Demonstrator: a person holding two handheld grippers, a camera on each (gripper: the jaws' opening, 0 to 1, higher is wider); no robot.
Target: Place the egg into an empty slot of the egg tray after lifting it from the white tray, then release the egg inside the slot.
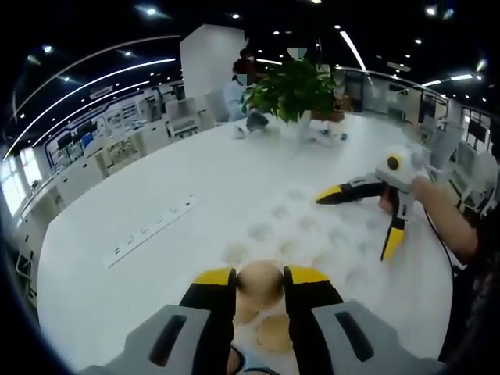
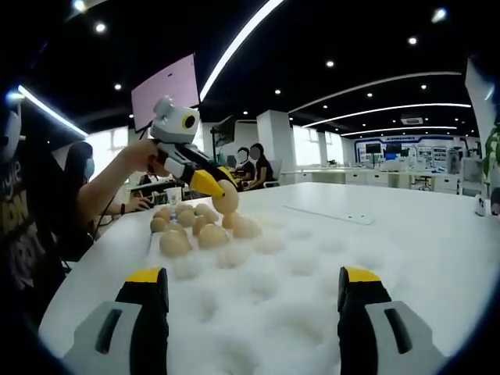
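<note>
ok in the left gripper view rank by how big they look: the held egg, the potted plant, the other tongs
1. potted plant
2. the other tongs, similar spread to the plant, so unsure
3. held egg, smallest, though nearest the camera

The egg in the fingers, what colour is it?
The egg is light brown, a tan shade. It shows best in the left gripper view, held between the yellow-tipped fingers.

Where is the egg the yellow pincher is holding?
In the left gripper view, the egg sits low in the middle, pinched by the left gripper, above the egg tray. The other eggs lie close beneath it.
</note>
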